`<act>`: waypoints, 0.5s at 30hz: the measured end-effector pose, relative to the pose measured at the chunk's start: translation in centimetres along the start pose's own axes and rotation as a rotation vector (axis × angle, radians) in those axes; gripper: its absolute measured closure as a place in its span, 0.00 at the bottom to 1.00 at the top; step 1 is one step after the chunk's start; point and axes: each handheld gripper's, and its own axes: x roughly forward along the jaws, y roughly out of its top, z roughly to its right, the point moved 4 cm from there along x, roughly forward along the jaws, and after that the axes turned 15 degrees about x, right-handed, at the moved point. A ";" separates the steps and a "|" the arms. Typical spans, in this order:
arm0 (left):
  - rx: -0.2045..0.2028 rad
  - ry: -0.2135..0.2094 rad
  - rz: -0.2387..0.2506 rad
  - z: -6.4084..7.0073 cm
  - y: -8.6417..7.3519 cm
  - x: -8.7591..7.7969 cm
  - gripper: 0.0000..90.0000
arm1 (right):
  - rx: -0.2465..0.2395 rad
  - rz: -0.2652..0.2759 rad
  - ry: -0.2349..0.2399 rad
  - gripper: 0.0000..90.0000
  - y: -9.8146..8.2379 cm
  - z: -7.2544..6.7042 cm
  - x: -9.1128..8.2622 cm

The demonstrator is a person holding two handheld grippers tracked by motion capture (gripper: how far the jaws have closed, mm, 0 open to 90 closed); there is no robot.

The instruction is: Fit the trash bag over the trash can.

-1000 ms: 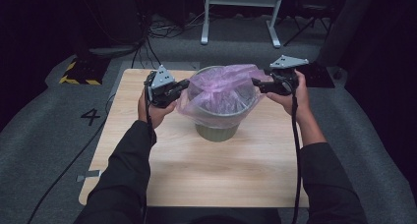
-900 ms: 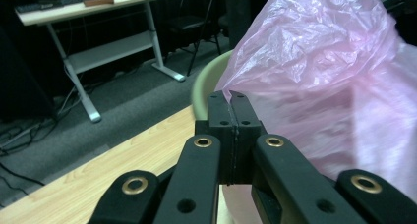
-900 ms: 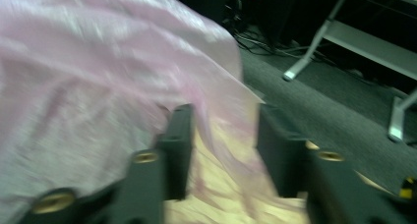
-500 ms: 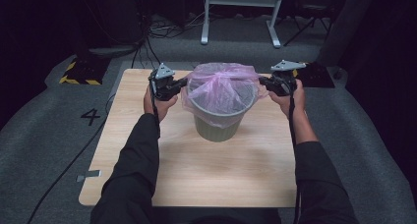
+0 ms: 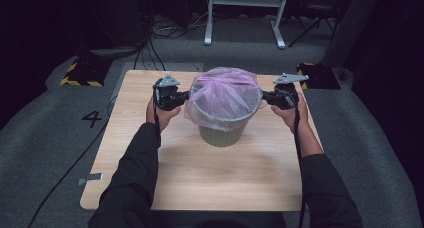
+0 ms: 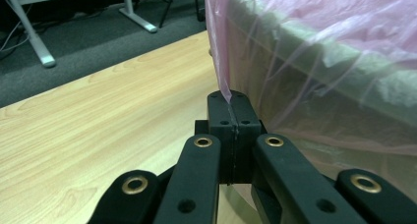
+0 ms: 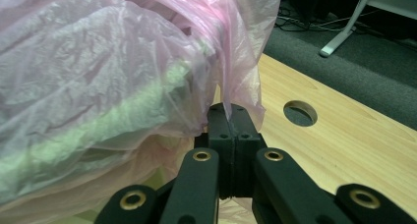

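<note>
A pale green bin (image 5: 222, 133) stands in the middle of the wooden table (image 5: 200, 178). A thin pink plastic bag (image 5: 222, 90) is stretched over its mouth and hangs a little way down its sides. My left gripper (image 5: 186, 94) is at the bin's left rim, shut on the bag's edge. In the left gripper view the film runs up out of the closed left gripper (image 6: 233, 98) beside the bin wall (image 6: 319, 116). My right gripper (image 5: 264, 96) is at the right rim, also shut on the bag. There the film (image 7: 98, 62) bunches above the closed right gripper (image 7: 229, 111).
The table has a round hole (image 7: 300, 112) near the right gripper. Grey carpet surrounds it, with white desk legs (image 5: 207, 23) and cables behind. A black and yellow block (image 5: 80, 73) lies at the far left, and a dark box (image 5: 320, 75) at the far right.
Both hands have come down beside the bin. The bag, which was puffed up above the rim, is now drawn down tighter over it.
</note>
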 end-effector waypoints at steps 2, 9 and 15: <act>0.033 -0.010 0.009 0.6 -0.2 -1.1 1.00 | -0.007 -0.002 0.004 1.00 -0.5 -0.4 -0.9; 0.015 0.039 0.089 -0.3 0.3 -3.0 1.00 | -0.025 0.061 -0.054 1.00 0.2 -0.7 -3.0; -0.003 0.082 0.016 -1.5 0.9 -1.6 1.00 | 0.044 0.091 -0.107 1.00 2.1 0.2 -2.3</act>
